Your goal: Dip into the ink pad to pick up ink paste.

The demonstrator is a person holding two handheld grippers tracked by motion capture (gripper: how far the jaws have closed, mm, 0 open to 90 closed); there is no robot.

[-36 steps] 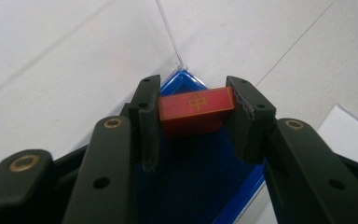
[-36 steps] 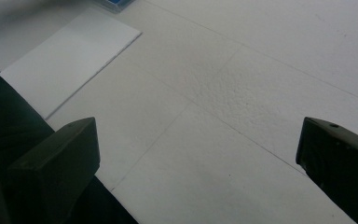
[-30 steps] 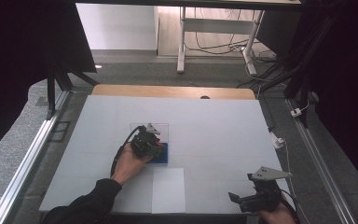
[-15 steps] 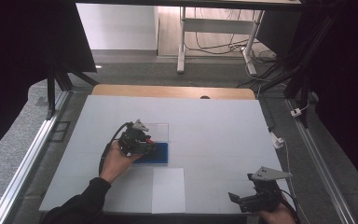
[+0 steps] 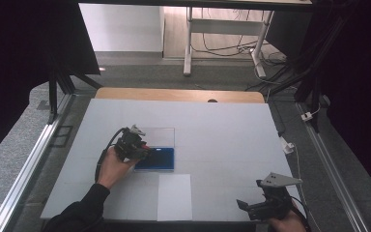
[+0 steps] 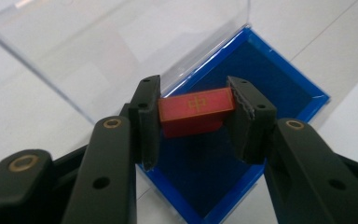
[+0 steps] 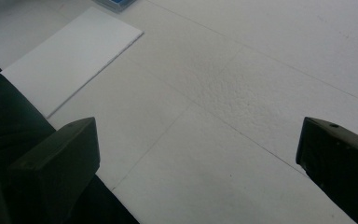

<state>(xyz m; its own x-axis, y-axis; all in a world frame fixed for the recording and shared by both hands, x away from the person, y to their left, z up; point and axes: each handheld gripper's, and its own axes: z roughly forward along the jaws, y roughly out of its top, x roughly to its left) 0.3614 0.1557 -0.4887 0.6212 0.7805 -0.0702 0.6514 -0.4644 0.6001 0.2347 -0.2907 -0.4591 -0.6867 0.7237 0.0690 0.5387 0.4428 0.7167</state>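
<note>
Covering the table (image 5: pixel 232 130), white sheeting; blue tray (image 6: pixel 279 88) sits left of centre on it, clear lid (image 6: pixel 98 46) lying open beyond. White card (image 5: pixel 174 197) just nearer than the tray. Right gripper (image 7: pixel 198 163), well right of tray, jaws spread, empty. Left gripper (image 6: pixel 193 112) above tray, clenched on red block (image 6: pixel 196 105).

A white-topped table (image 5: pixel 222 130) with a wooden far edge (image 5: pixel 178 94) stands on grey speckled flooring (image 5: pixel 14 145). Dark curtains (image 5: pixel 24 48) hang at left and right. Beyond the table, the white legs of a stand (image 5: pixel 188 43) rise from a pale floor strewn with cables (image 5: pixel 232 46), beside a light wall panel (image 5: pixel 121 26). Metal rails (image 5: pixel 24 169) flank the table.
</note>
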